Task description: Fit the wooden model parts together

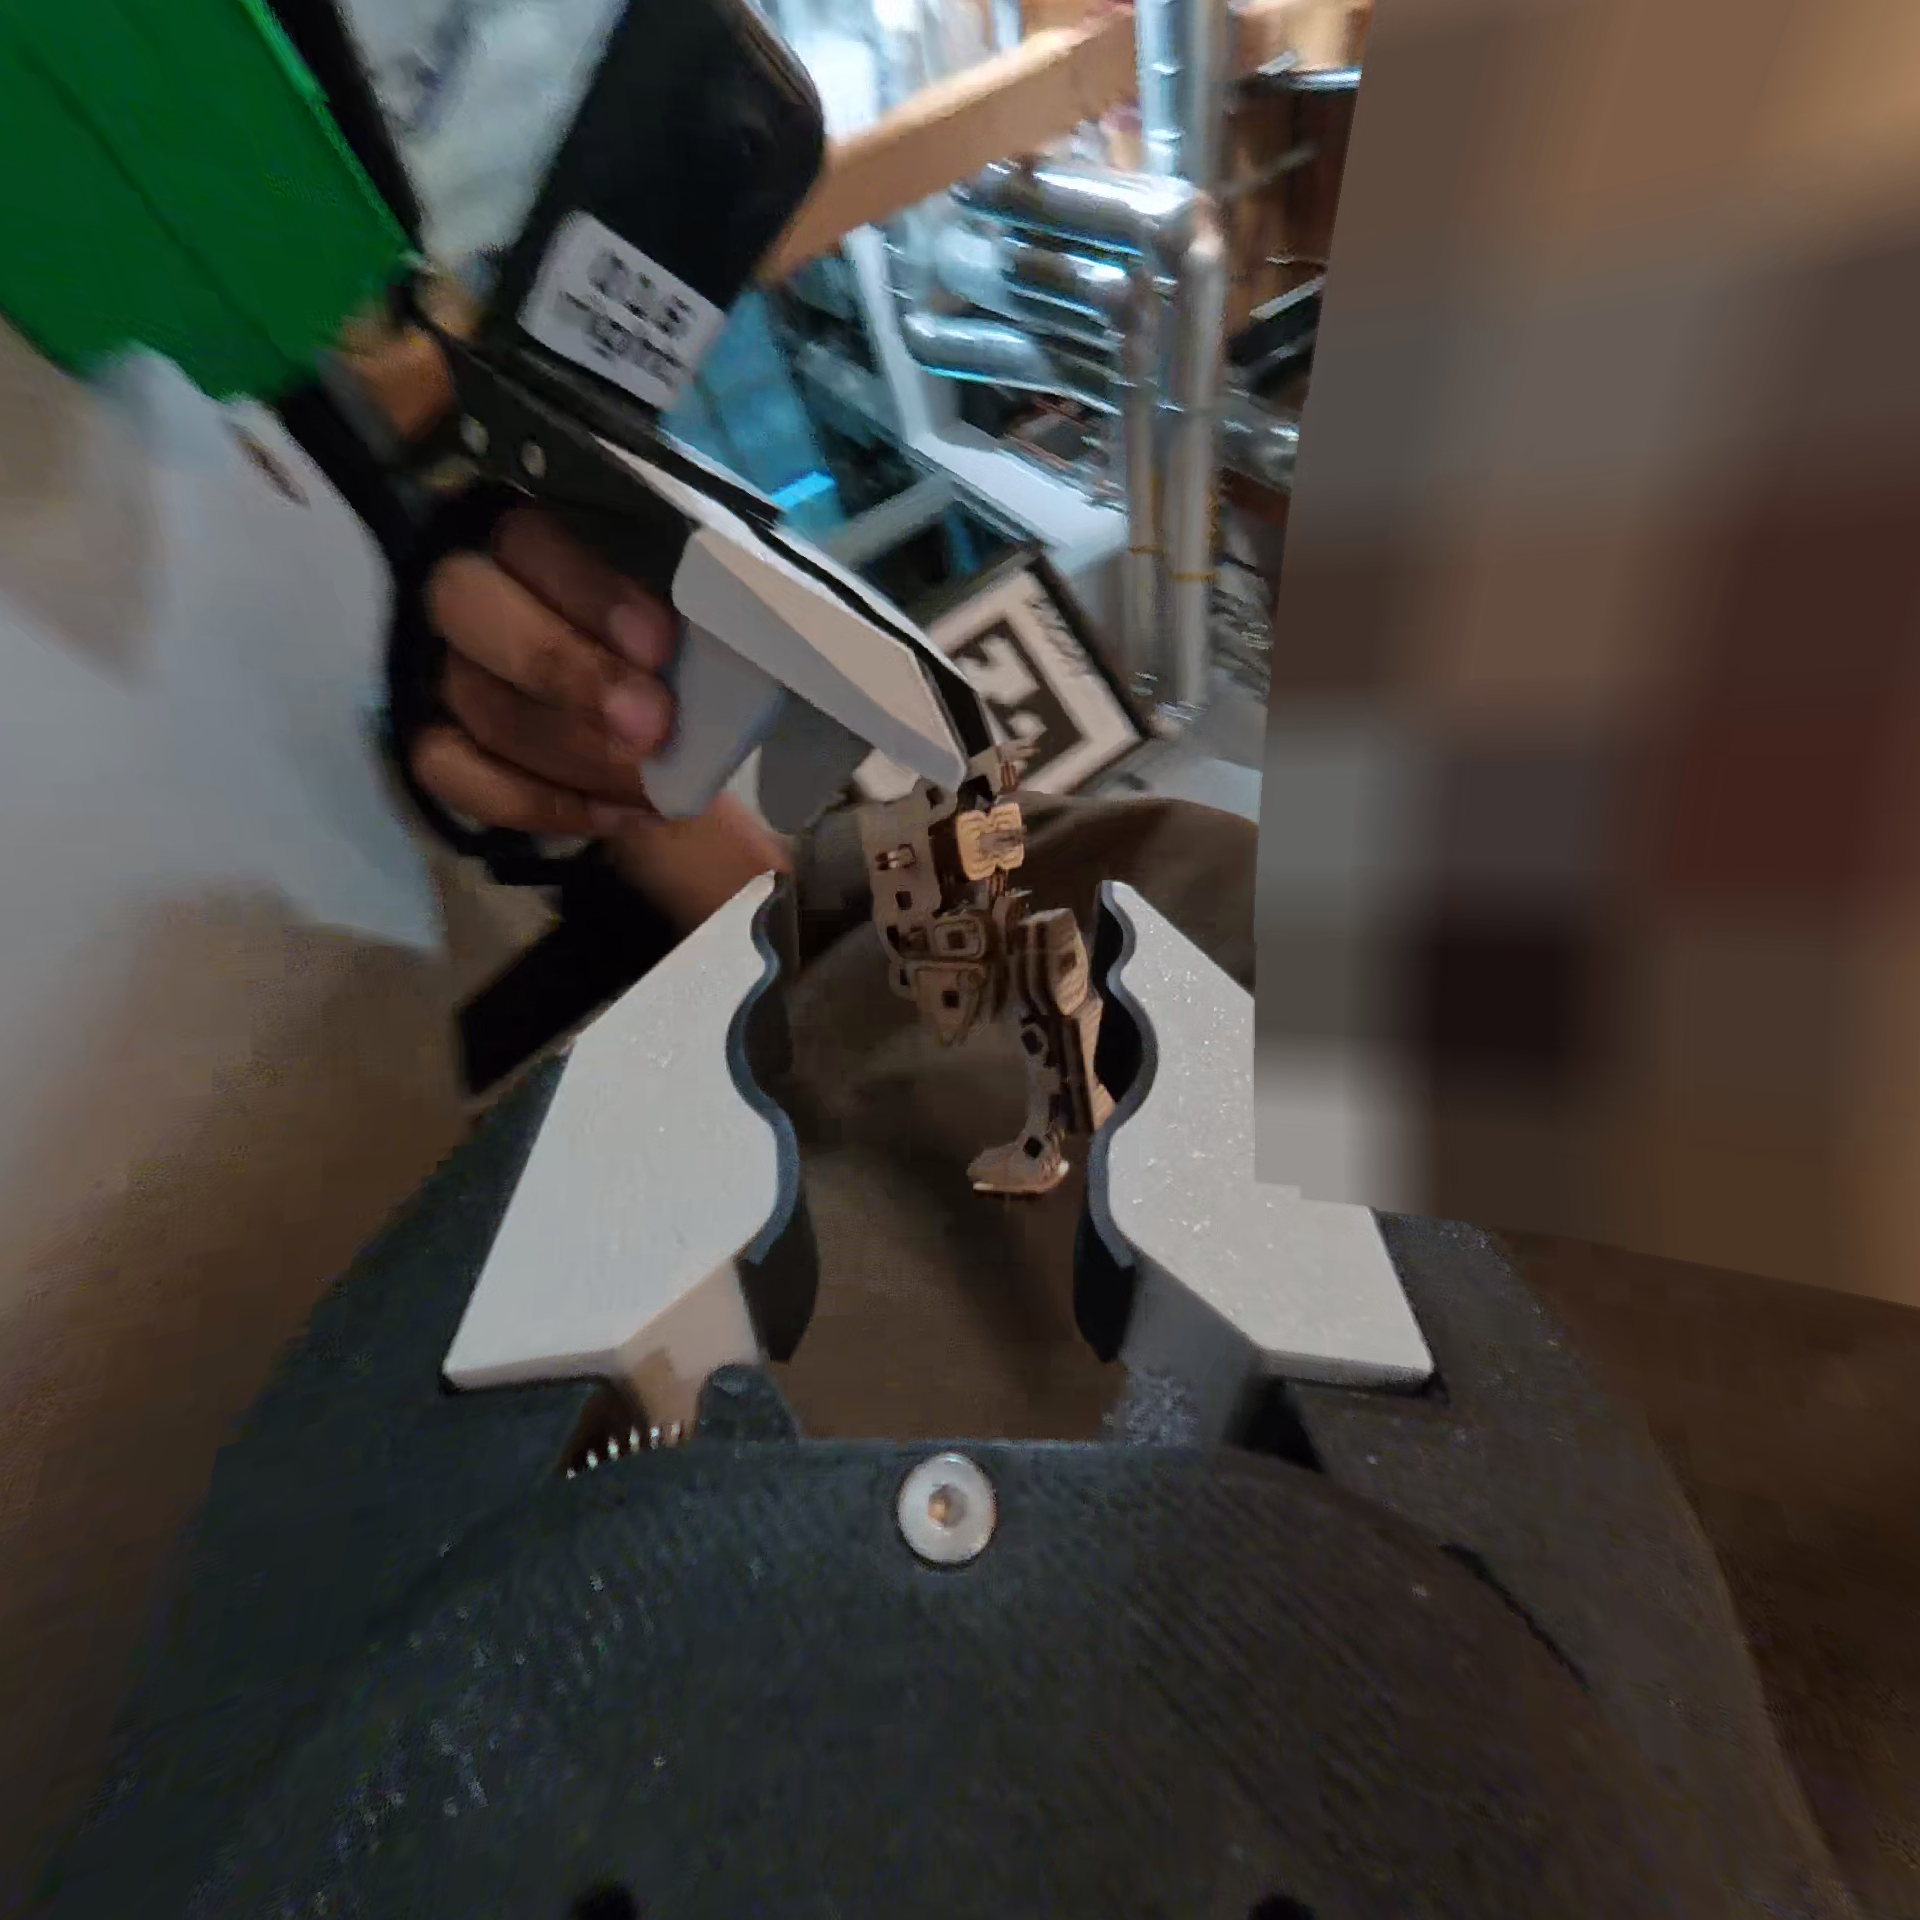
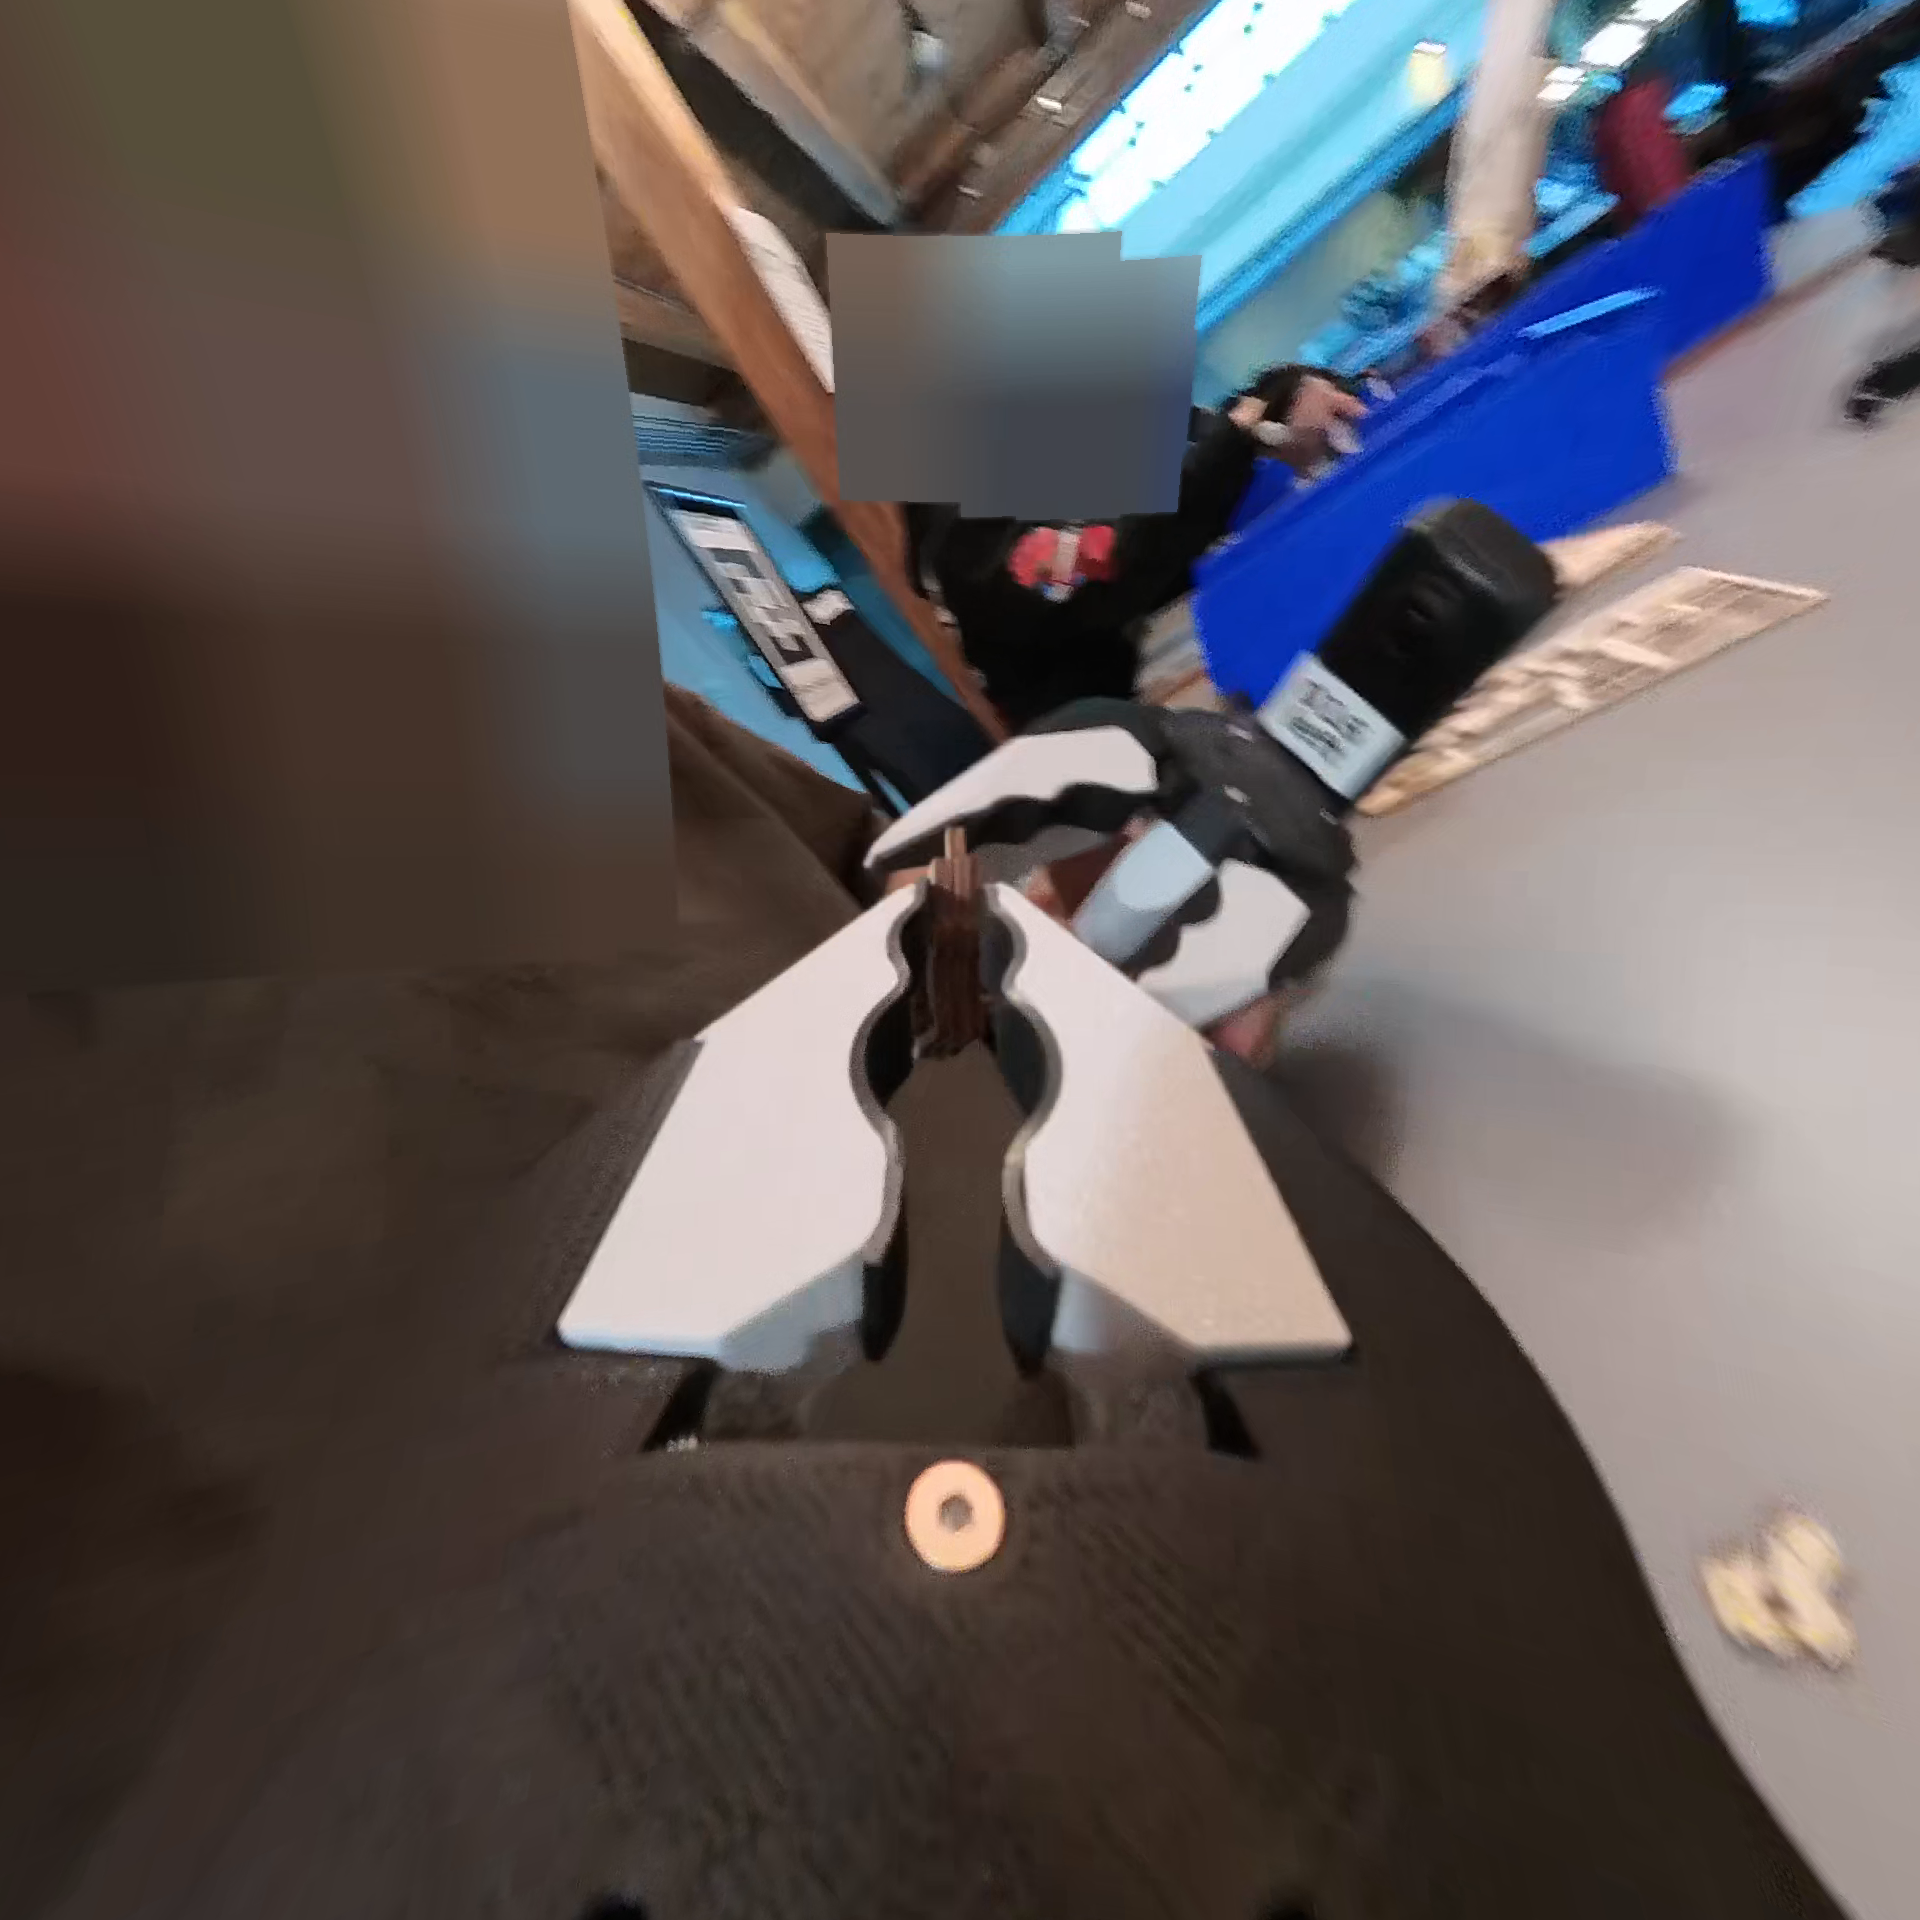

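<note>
1. Nearest the lens in the left wrist view sits the black textured body of the left gripper, its two white, wavy-edged fingers spread wide apart and gripping nothing.
2. Behind them hangs a brown cloth-like surface, and a person's hand is wrapped around the black handle of the other tool.
3. That tool, the right gripper, reaches in from the upper left with a green block at its rear and a white label on its black housing; its white fingertips are clamped on the top of the model.
4. Hanging from those tips, in the air between the left gripper's spread fingers but touching neither, is the light-brown laser-cut wooden model figure, upright, with a leg and foot at the bottom.
5. From the right wrist view, the right gripper has its white fingers pinched nearly together on the thin edge of the wooden model figure.
6. Just beyond, the left gripper shows its fingers parted, one tip just above the model.
7. Grey tabletop lies to the right, with small pale wooden pieces on it, blurred.
</note>
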Tool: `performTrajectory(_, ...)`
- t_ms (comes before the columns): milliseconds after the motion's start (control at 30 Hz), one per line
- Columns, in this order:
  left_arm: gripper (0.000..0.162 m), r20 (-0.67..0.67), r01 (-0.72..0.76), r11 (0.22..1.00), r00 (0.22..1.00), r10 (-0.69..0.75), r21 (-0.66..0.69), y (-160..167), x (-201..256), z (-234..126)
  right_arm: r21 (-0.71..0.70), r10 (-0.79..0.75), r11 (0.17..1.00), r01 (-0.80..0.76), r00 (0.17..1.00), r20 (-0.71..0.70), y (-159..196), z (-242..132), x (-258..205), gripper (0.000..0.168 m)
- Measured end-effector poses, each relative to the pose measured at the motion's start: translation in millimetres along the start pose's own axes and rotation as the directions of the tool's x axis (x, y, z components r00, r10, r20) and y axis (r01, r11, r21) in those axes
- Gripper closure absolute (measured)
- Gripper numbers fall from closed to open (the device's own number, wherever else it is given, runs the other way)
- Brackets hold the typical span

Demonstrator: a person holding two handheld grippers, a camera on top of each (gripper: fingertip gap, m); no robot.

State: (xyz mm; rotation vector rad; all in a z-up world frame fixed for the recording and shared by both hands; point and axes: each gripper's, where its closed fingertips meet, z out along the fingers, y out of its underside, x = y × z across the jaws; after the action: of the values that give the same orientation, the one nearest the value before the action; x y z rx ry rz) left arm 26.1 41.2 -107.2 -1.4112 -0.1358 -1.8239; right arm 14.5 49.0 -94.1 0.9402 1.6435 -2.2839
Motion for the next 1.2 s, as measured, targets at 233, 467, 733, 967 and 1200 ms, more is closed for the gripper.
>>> performTrajectory(233, 0.100, 0.371, -0.188, 0.982, 0.911, 0.178, -0.010, -18, -40, -29, -0.054, 0.062, 0.995, -0.083, 0.951, -0.304, 11, -24, 50, 0.161)
performTrajectory(467, 0.114, 0.482, -0.198, 0.971, 0.843, 0.238, -0.133, 0, -63, -20, -0.002, 0.197, 0.978, -0.211, 0.918, -0.345, 18, -20, 64, 0.161)
performTrajectory(733, 0.134, 0.490, -0.195, 0.976, 0.844, 0.219, -0.100, -4, -64, -22, -0.020, 0.221, 0.969, -0.245, 0.905, -0.364, 25, -15, 69, 0.161)
performTrajectory(967, 0.134, 0.496, -0.181, 0.978, 0.843, 0.207, -0.099, -3, -66, -23, -0.022, 0.218, 0.970, -0.243, 0.906, -0.363, 26, -16, 71, 0.161)
performTrajectory(1200, 0.131, 0.539, -0.216, 0.972, 0.809, 0.232, -0.094, -9, -68, -30, -0.001, 0.221, 0.971, -0.238, 0.903, -0.368, 22, -19, 71, 0.161)
